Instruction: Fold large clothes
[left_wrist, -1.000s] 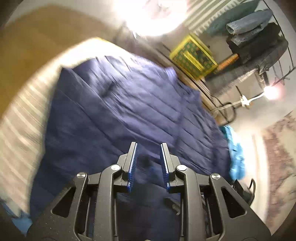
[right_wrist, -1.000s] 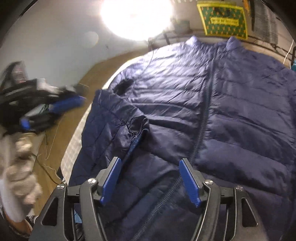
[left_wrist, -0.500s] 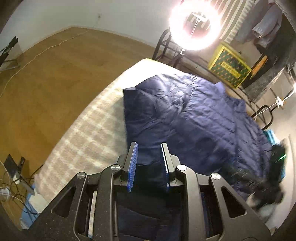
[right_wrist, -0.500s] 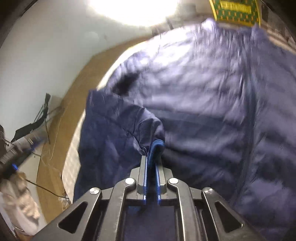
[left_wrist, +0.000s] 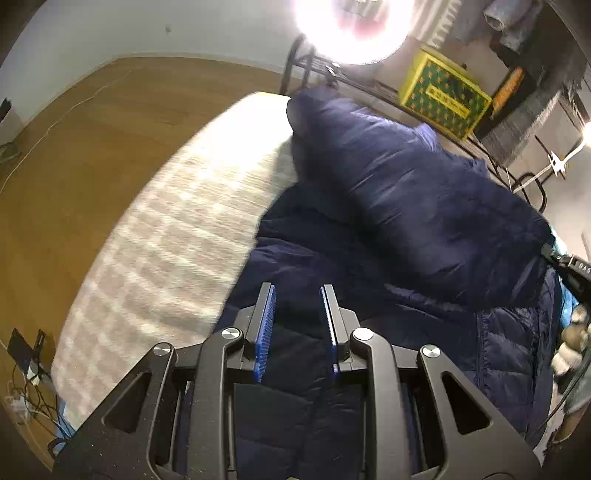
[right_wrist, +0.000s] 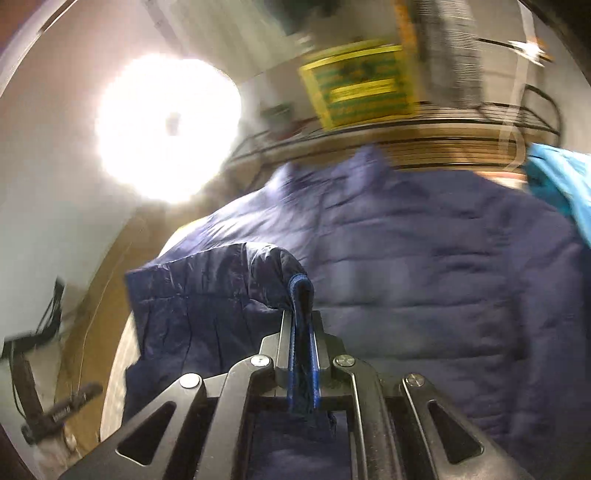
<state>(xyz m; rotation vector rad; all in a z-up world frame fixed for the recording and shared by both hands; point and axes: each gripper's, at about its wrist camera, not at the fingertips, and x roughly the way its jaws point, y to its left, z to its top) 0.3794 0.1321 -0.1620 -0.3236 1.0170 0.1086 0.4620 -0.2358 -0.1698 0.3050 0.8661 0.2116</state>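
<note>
Lying spread across the bed (left_wrist: 155, 236), the navy jacket (left_wrist: 424, 206) fills most of what you see, its quilted front up and its collar toward the far edge. One sleeve (right_wrist: 207, 291) is lifted off the body of the jacket, and your right tool (right_wrist: 303, 332) has its cuff (right_wrist: 301, 295): the blue pads are pressed together on the ribbed edge, with fabric bunched between them. In the left wrist view that sleeve lies as a long puffed fold across the jacket. Your left tool (left_wrist: 297, 325) hangs over the near part of the jacket with its pads a narrow gap apart and nothing between them. Beyond the bed there's a bright lamp (left_wrist: 351, 26), a yellow crate (left_wrist: 443, 96) on a wire rack, and wood floor (left_wrist: 74, 147) to the left. A turquoise cloth (right_wrist: 561, 184) sits at the jacket's far right edge.
</note>
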